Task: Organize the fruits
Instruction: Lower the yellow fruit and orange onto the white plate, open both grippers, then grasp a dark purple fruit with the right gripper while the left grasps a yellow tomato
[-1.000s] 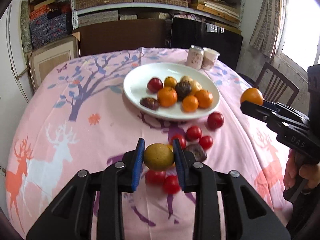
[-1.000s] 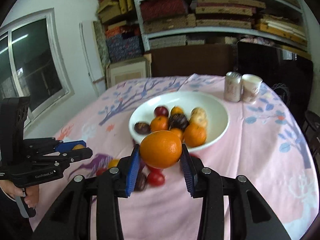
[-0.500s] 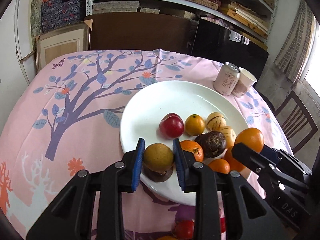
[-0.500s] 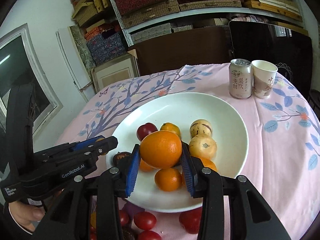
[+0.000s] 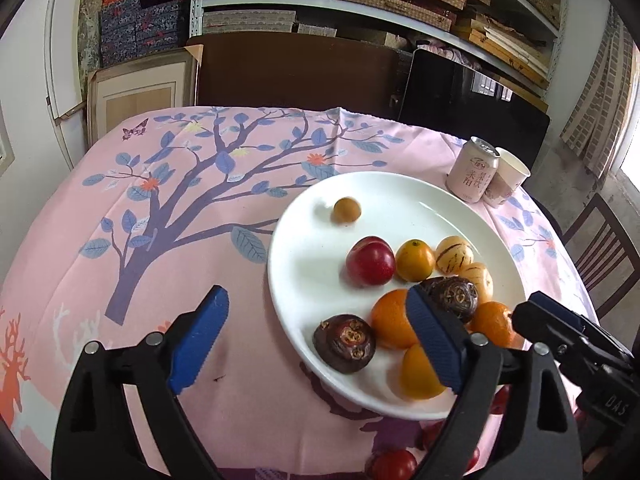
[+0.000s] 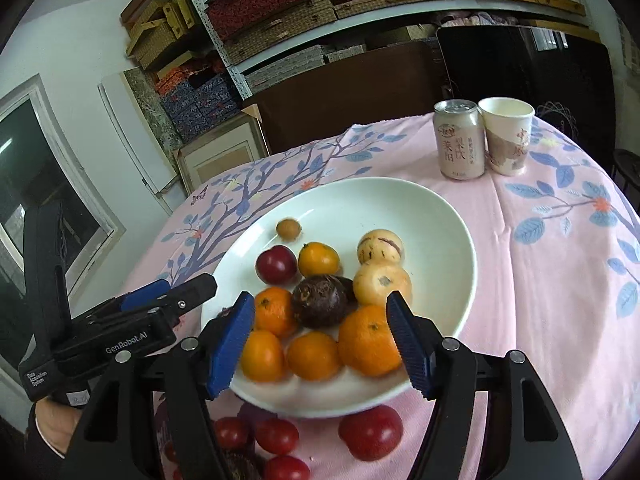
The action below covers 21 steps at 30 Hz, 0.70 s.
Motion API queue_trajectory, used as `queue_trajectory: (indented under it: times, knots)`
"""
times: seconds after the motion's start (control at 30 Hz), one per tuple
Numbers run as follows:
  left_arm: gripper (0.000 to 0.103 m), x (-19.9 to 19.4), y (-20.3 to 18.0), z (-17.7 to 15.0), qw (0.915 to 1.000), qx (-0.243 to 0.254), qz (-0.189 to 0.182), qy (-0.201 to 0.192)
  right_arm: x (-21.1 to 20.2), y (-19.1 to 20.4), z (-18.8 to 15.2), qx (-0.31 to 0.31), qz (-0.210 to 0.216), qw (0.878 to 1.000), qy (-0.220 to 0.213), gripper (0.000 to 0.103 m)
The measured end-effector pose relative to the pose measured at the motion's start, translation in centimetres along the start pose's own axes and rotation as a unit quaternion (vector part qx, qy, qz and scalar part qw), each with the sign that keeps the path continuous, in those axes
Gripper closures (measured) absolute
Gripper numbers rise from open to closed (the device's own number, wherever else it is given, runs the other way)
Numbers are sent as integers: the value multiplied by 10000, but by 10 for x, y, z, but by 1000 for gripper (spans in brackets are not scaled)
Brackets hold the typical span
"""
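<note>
A white plate holds several fruits: oranges, a red plum, dark passion fruits and pale striped melons. A small yellow-brown fruit lies alone at the plate's far left. A large orange rests at the plate's near edge. My left gripper is open and empty over the plate's near-left rim. My right gripper is open and empty just above the near oranges.
A drink can and a paper cup stand behind the plate. Red tomatoes and a red plum lie on the pink tablecloth in front of the plate. A chair stands at right.
Both grippers opened. The left one let go of the yellow-brown fruit, now at the plate's far left. The right one let go of the large orange, now on the plate's near edge.
</note>
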<state>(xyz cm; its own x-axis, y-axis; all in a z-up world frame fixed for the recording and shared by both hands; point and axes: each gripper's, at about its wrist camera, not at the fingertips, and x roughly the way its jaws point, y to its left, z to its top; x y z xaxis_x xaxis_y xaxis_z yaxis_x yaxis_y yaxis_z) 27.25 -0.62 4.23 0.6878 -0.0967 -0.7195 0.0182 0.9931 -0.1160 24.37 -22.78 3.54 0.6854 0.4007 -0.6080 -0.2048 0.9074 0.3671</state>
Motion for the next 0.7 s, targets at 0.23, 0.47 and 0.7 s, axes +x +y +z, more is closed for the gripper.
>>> queue_trajectory:
  times: [0.23,0.47,0.7]
  knots:
    - [11,-28,0,-31,9999,104,-86,-21,-30,-24,-23,257,9,9996,-76,31]
    - [11,-49,-4,-65,9987,499,15,-42,-48,-25,-44,1,-59,10000,-81,30]
    - [10,-56,1,-93,9984,554,-25,114,-54,-17,-63,-348,-160,9993,13,29]
